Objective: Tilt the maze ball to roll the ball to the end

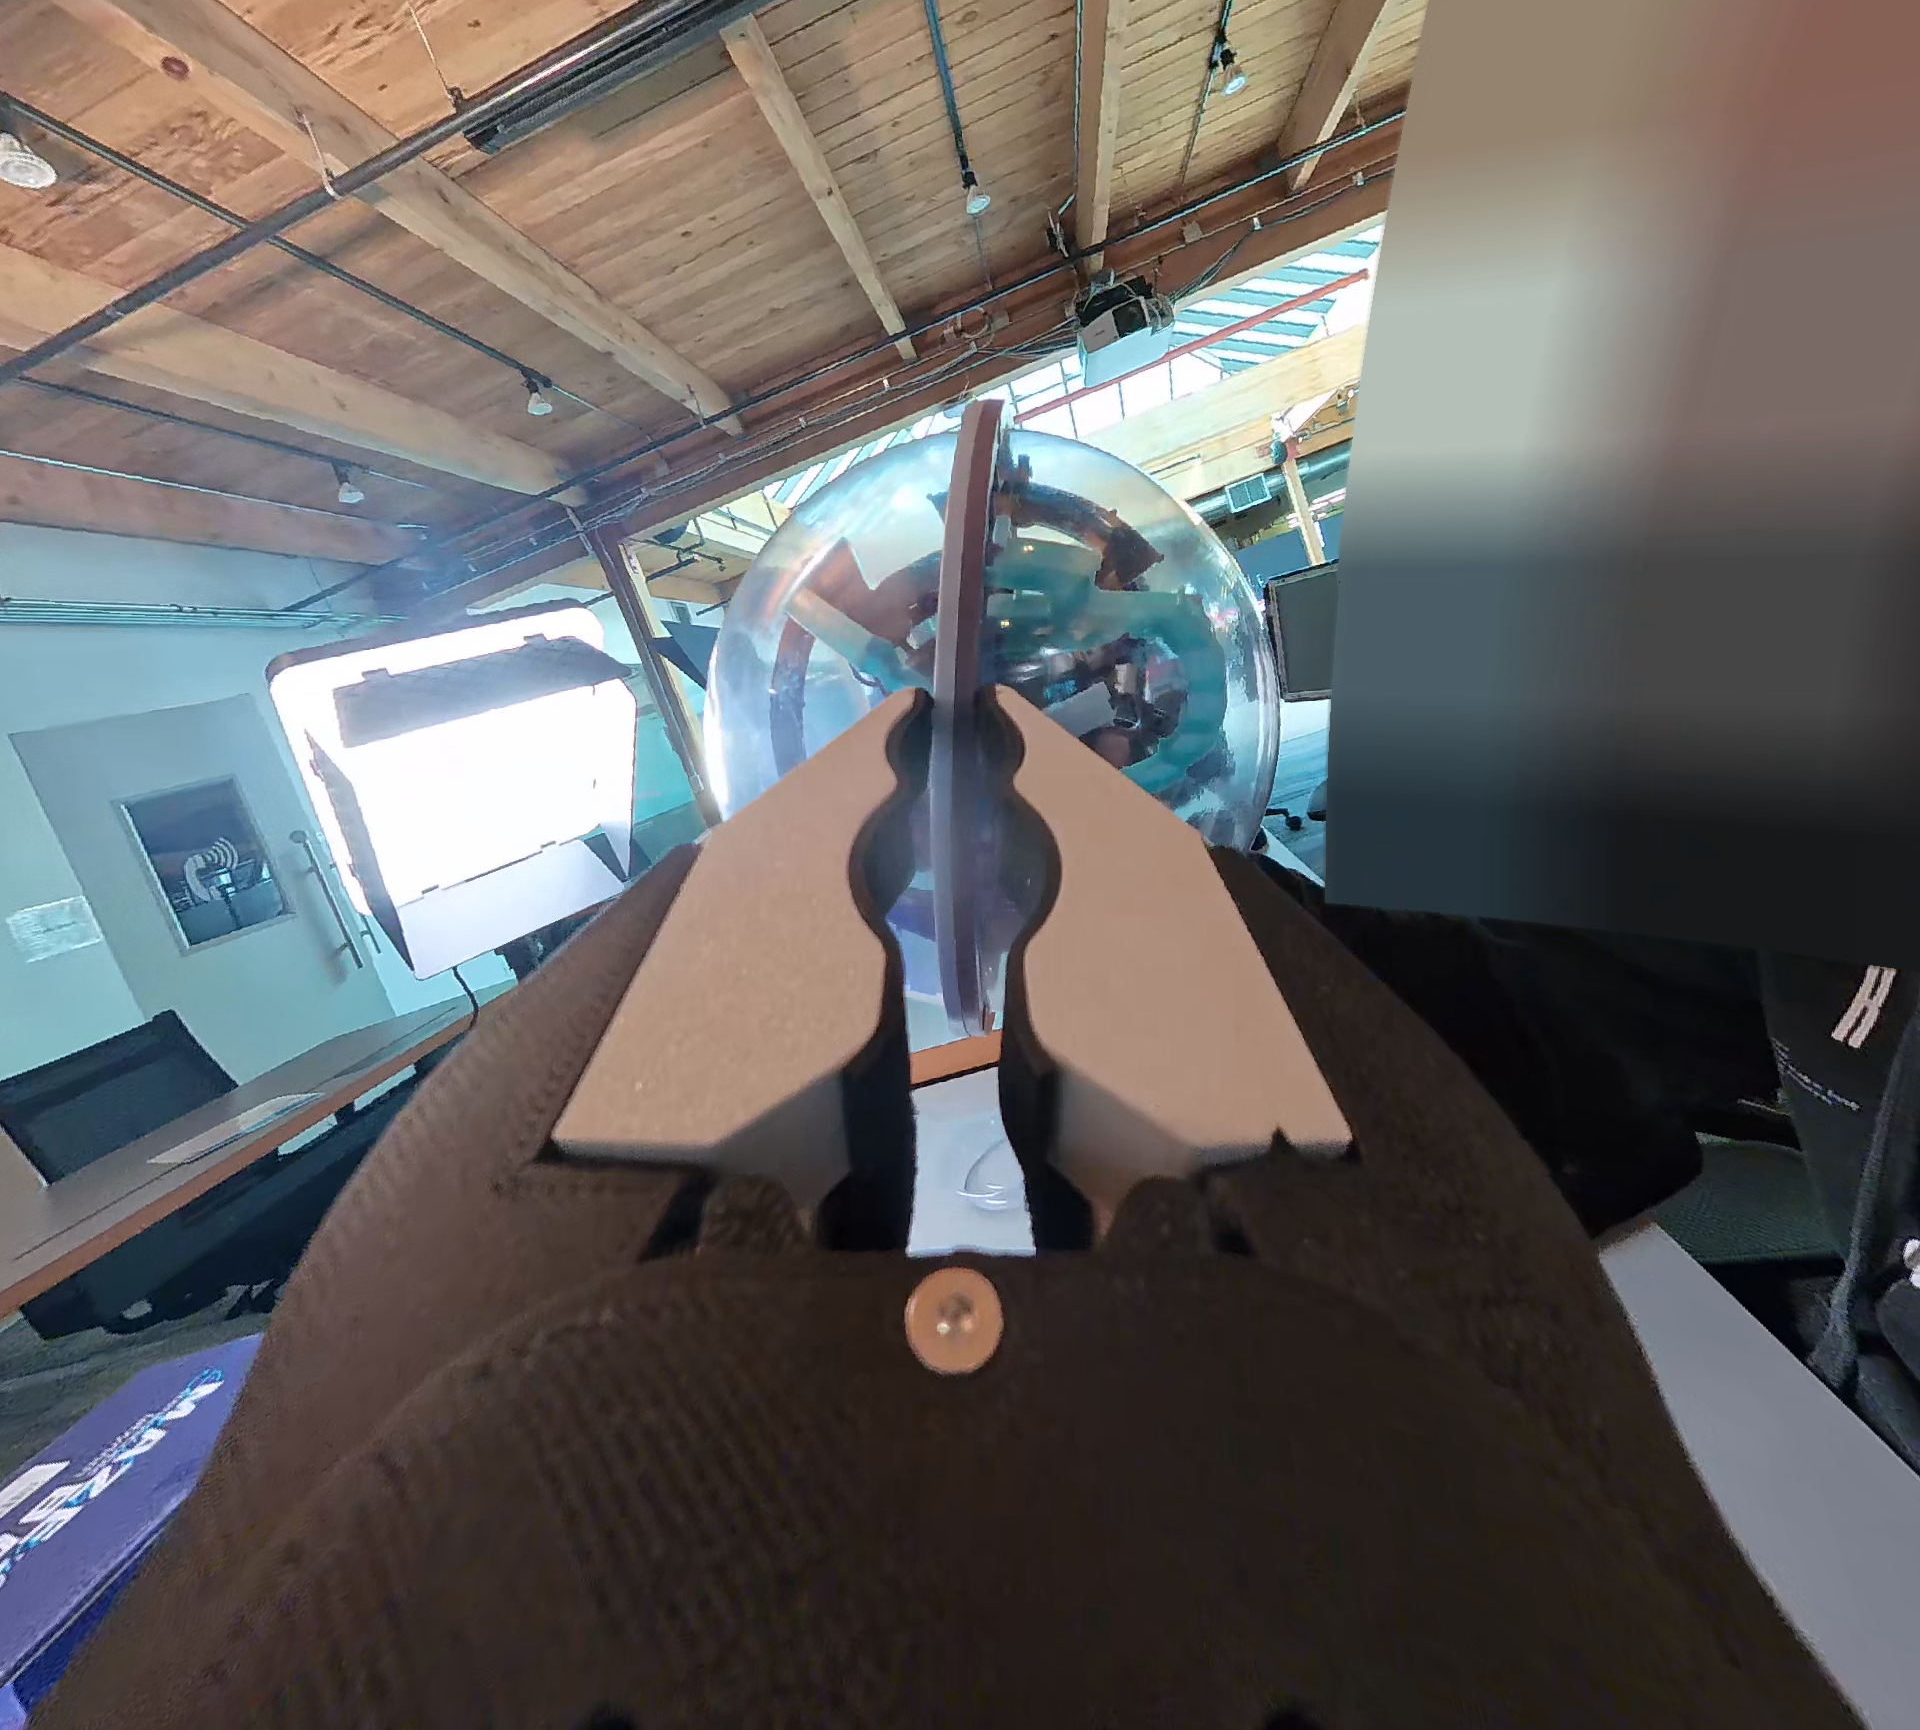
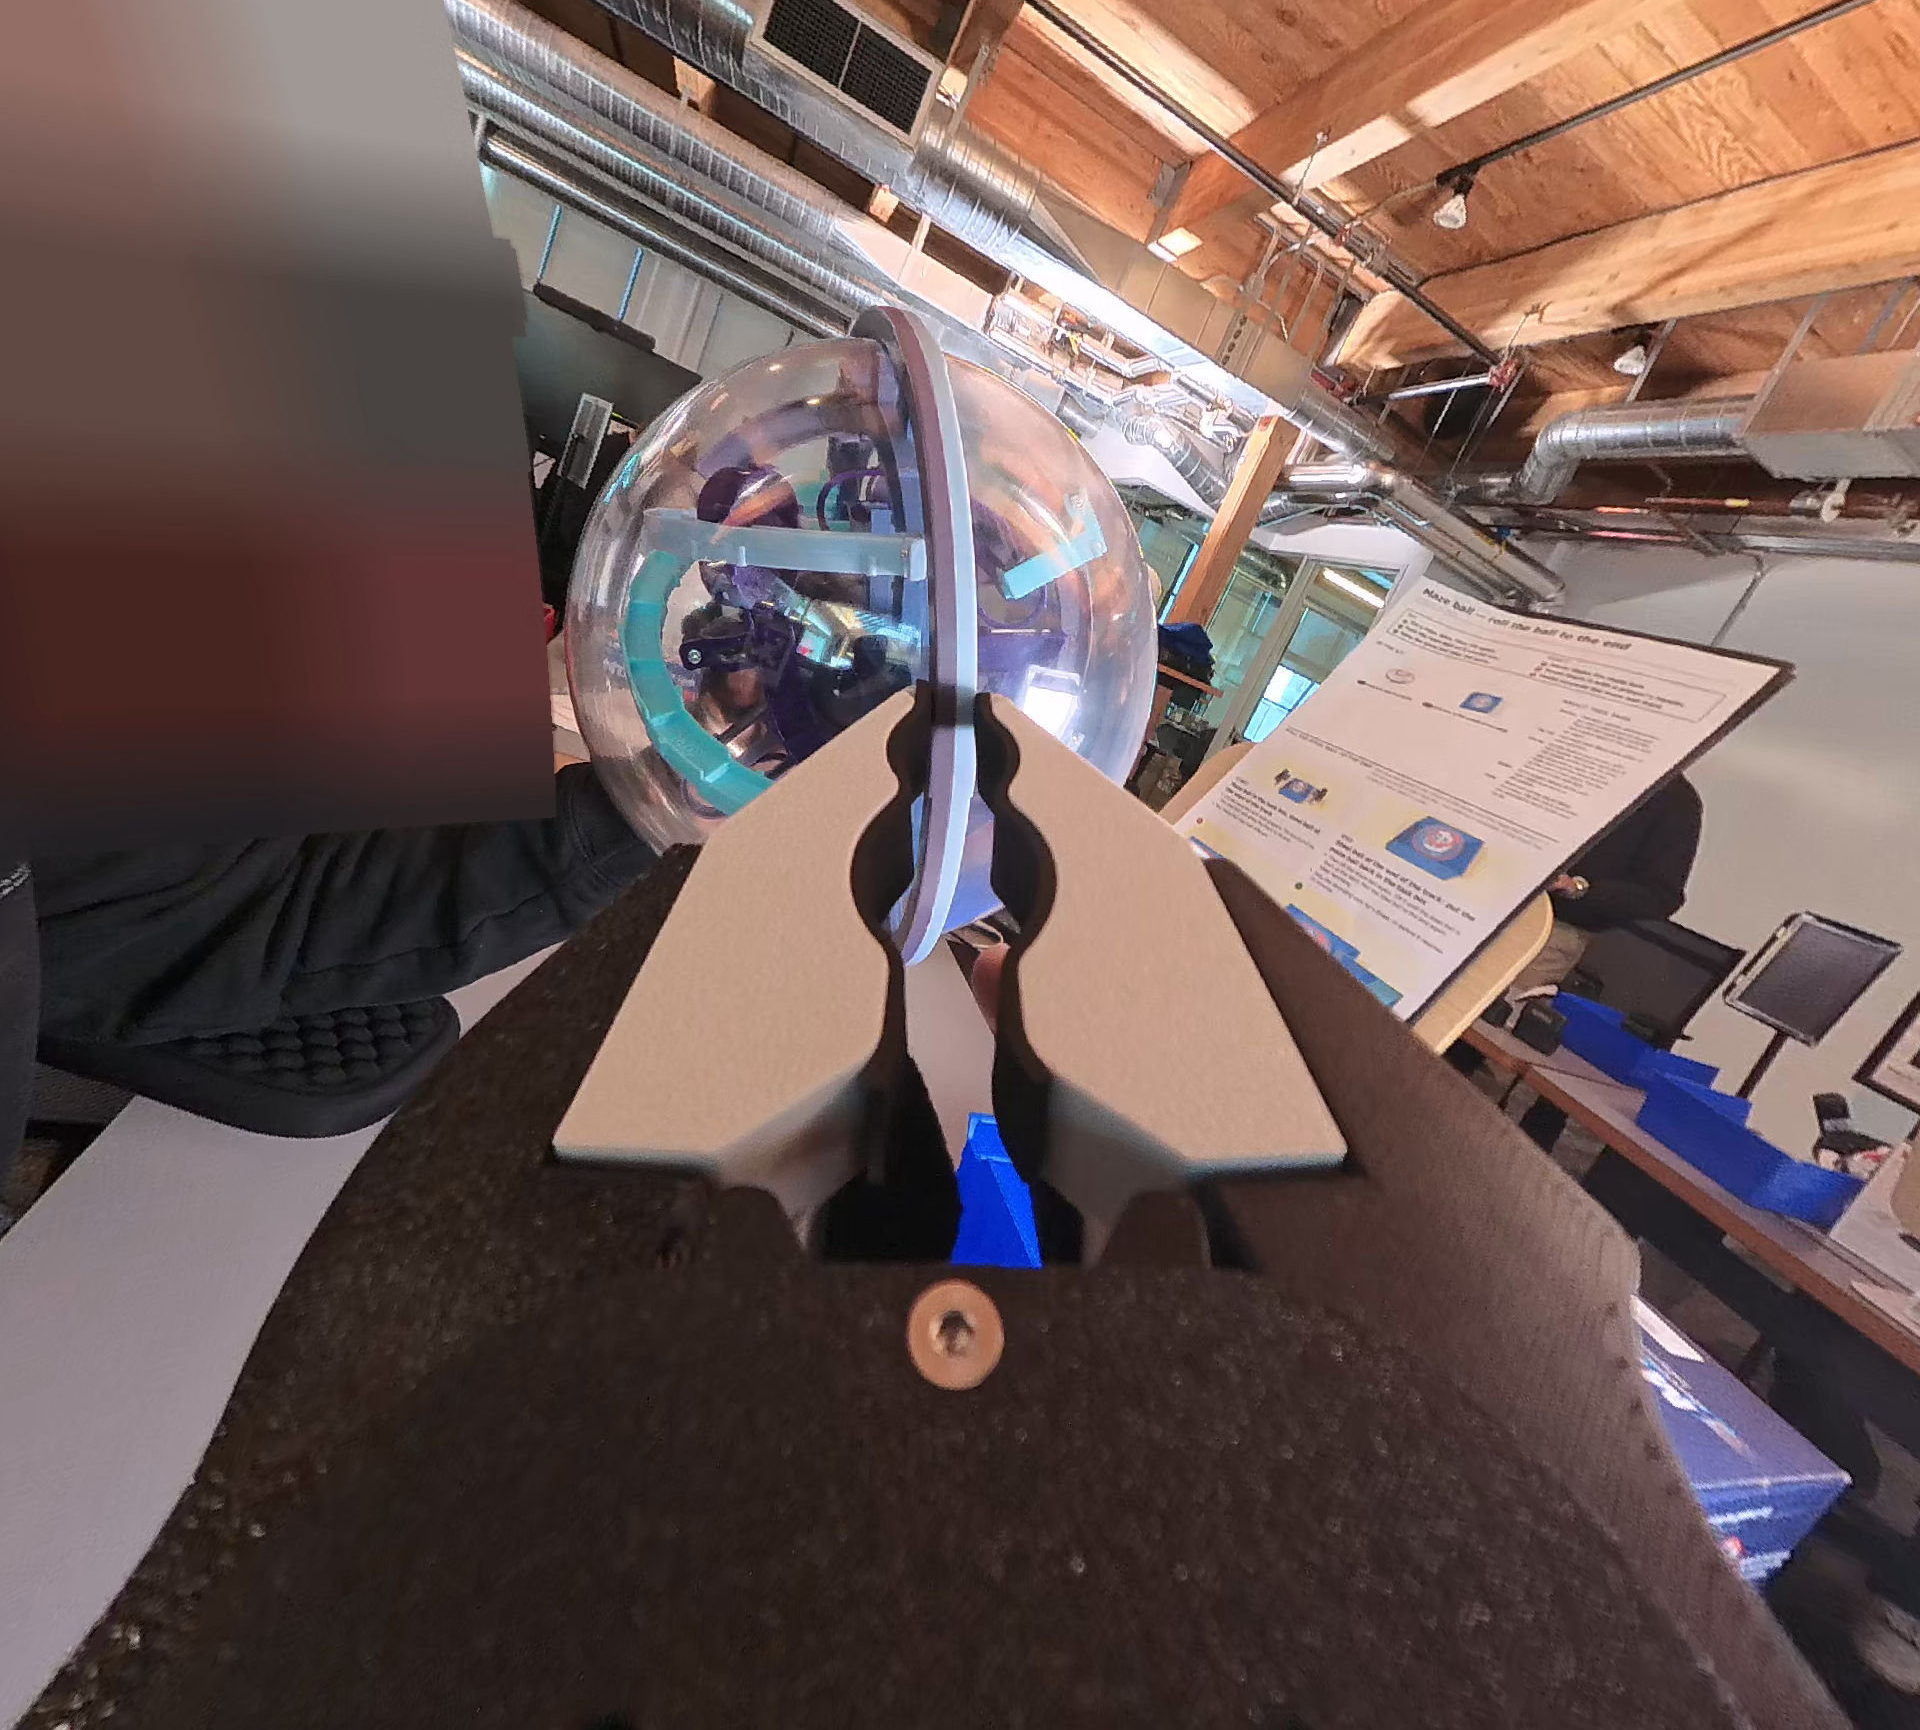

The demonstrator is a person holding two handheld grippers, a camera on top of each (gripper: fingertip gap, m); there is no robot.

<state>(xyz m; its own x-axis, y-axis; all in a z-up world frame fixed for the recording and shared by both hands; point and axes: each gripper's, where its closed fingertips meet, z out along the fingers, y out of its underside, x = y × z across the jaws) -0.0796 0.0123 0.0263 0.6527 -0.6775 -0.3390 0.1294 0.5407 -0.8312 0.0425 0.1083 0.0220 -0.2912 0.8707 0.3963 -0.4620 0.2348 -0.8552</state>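
The maze ball [image 1: 1132, 641] is a clear plastic sphere with teal and purple tracks inside and a flat rim around its middle. It is held up in the air, edge-on to both cameras. My left gripper [image 1: 958, 706] is shut on the rim [image 1: 961, 600] from one side. My right gripper [image 2: 948, 709] is shut on the rim [image 2: 940, 537] of the maze ball [image 2: 748, 600] from the other side. A small metal ball [image 2: 694, 656] seems to sit on a purple track inside, low left of centre. It does not show in the left wrist view.
A person in dark clothing [image 1: 1558, 1005] stands close beside the ball. A blue box [image 1: 94, 1514] lies low left. An instruction board [image 2: 1507, 797] leans at the right, with blue bins [image 2: 1714, 1130] on a table behind. A studio light [image 1: 468, 797] stands left.
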